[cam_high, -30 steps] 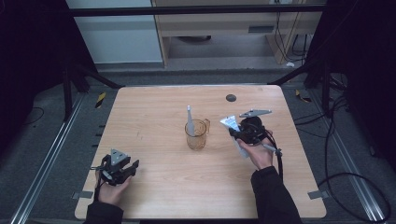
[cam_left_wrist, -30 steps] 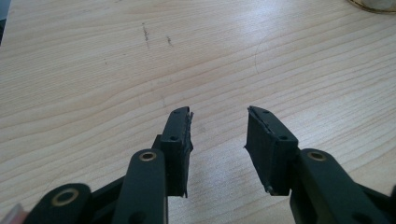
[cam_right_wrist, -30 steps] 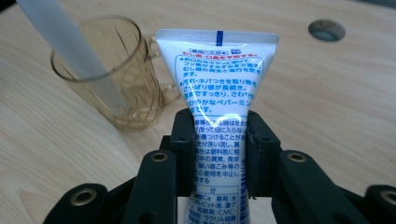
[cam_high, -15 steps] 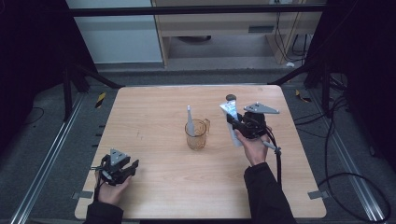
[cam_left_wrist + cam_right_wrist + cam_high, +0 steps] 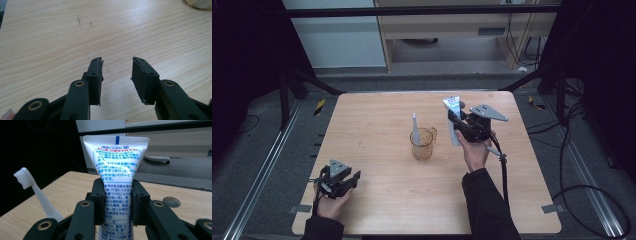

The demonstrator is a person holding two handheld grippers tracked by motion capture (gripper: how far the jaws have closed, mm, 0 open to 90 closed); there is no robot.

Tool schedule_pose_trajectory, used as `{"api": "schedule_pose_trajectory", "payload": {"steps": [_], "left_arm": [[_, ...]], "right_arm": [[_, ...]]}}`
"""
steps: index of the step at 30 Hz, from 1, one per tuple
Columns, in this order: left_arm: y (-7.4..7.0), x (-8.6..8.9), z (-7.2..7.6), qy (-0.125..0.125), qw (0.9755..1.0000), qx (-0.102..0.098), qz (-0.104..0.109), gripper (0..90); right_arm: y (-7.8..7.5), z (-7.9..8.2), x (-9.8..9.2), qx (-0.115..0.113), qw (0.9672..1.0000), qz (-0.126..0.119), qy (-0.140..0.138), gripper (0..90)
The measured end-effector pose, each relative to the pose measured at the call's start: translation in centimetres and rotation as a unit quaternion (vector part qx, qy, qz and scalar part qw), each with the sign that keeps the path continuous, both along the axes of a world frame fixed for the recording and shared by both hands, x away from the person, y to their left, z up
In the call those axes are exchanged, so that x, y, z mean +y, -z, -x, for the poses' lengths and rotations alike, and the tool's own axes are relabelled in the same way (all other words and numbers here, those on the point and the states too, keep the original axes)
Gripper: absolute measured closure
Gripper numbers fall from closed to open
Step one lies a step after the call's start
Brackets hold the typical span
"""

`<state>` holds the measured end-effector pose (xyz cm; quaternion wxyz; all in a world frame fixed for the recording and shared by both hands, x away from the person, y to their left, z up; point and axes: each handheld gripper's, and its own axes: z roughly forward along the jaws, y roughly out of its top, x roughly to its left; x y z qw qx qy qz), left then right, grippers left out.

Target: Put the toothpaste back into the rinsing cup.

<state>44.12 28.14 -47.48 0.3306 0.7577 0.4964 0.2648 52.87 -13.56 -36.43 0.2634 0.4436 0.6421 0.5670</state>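
Clamping the toothpaste tube (image 5: 117,182) (crimped end up), right gripper (image 5: 117,202); left gripper (image 5: 117,75) gapes empty.

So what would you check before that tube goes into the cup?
1. Grip: right gripper has its jaws clamped on the tube: ok.
2. Tube lifted off the table: ok.
3. Cup upright: ok.
4. Room in the cup beside the toothbrush: cannot tell.
5. Tube over the cup: not ok, it is off to the side.
6. Left gripper open, holding nothing, away from the cup: ok.
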Motion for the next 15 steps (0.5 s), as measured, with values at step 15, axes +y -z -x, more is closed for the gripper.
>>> {"api": "schedule_pose_trajectory", "payload": {"steps": [15], "left_arm": [[0.0,0.1,0.0,-0.001,1.0000,-0.003,0.002,59.5]], "right_arm": [[-0.6,-0.9,2.1,-0.035,0.9990,-0.024,0.008,69.2]]}}
